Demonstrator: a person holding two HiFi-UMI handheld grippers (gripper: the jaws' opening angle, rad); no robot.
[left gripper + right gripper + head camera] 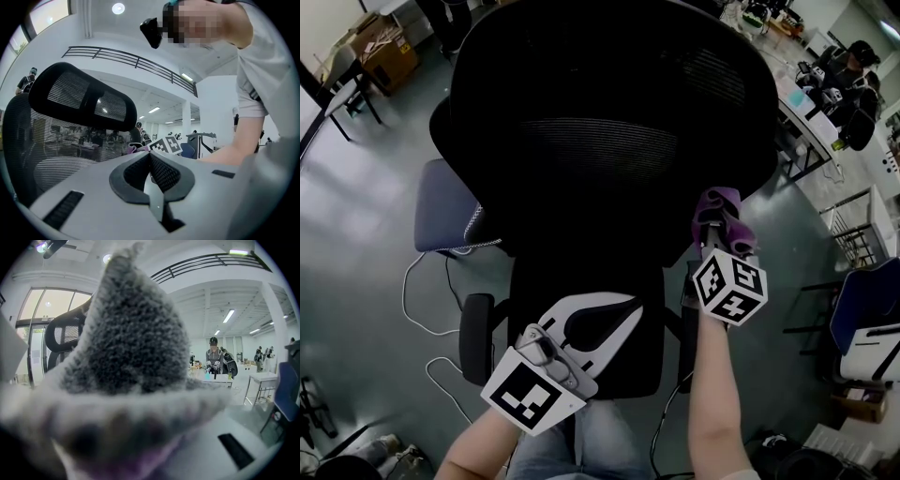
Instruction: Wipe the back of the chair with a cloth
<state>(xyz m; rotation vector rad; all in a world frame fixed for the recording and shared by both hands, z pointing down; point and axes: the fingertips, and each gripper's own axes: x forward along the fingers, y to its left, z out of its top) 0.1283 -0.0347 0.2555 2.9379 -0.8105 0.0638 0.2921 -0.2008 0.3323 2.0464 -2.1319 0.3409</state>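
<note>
Chair (600,141): black office chair seen from behind and above, with the mesh backrest (591,159) facing the person and the headrest (79,96) on top.
Cloth (720,220): purple, bunched, held up at the right edge of the backrest; it fills most of the right gripper view.
Right claw (719,246): clamped on the cloth, which sticks out past the tips and hides them.
Left claw (151,164): jaws together with nothing between them, held low behind the lower part of the chair and well apart from the cloth.
Contact: the cloth lies at or just beside the backrest edge — the pictures do not show whether it is touching.
Done so far: the cloth is gripped and brought to the chair.
Left to do: by the look of it, nearly all the wiping — the centre, the left side and the headrest show no sign of the cloth.
Stage, as judged: start of the wipe, at the right side.
</note>
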